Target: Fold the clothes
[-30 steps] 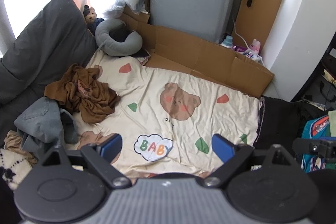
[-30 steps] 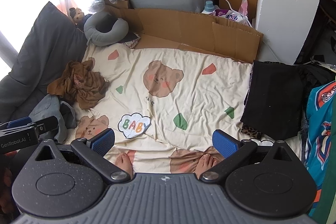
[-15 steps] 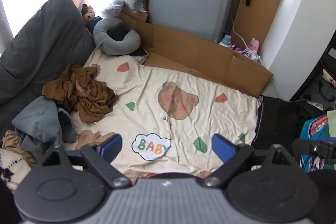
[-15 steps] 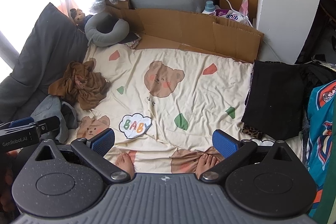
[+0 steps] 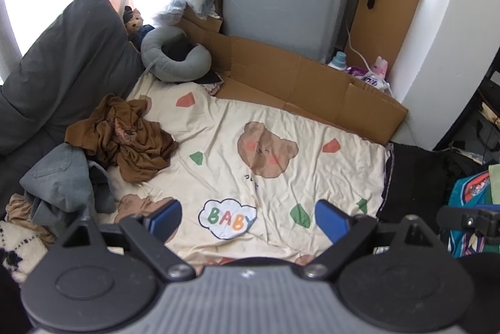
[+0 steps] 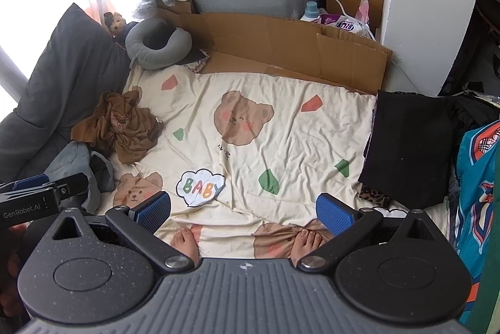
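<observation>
Grey denim garment (image 5: 59,177) crumpled at bed's far left, just beside crumpled brown T-shirt (image 5: 125,140); neither shows clear long axis. Cream bear-print sheet (image 5: 281,177) spread centre. Folded black garment (image 6: 409,143) flat on right edge, long axis near-to-far. Left claw (image 5: 248,220) released, holding nothing; right claw (image 6: 247,213) likewise, above bare feet (image 6: 187,241).

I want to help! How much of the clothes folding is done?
One black garment lies flat at the sheet's right edge, looking folded. Nothing is in hand: the left claw and right claw are both open and empty. The crumpled brown garment and grey clothes are left.
</observation>
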Motion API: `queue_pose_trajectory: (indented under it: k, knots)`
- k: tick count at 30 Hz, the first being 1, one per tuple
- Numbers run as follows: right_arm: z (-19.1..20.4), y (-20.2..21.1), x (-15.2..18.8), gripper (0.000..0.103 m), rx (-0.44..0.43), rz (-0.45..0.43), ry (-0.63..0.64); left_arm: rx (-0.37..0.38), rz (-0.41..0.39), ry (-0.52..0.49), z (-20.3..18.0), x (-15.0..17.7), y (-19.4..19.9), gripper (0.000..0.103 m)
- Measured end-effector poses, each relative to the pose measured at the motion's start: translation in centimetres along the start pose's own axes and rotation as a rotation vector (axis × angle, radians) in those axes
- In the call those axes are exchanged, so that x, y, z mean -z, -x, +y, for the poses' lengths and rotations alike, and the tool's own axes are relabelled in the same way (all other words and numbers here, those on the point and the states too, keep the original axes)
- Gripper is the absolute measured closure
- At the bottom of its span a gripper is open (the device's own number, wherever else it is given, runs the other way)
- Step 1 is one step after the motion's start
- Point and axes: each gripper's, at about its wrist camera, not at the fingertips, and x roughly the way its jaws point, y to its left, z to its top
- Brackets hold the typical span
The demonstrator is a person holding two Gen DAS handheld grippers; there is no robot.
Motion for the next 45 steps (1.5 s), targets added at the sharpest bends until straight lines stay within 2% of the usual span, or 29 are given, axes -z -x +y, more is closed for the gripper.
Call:
queue_pose_trajectory:
  k: [22, 32, 37, 45]
  knots:
    - [0.1, 0.1, 0.0, 0.001, -0.003, -0.001, 0.003, 0.002, 0.0, 0.008, 0.1, -0.2, 0.1, 0.009]
    - [0.0, -0.1, -0.1, 0.001, 0.001, 0.011, 0.003, 0.025, 0.001, 0.02, 0.4, -0.3, 0.1, 0.009]
    - [0.2, 0.0, 0.0, 0.001, 0.03, -0.003, 0.014, 0.047, 0.011, -0.003, 0.5, -0.6, -0.1, 0.007]
    - [-0.1, -0.6, -1.0, 0.001, 0.005, 0.003, -0.007, 0.015, 0.001, 0.01, 1.5, -1.7, -0.7, 0.004]
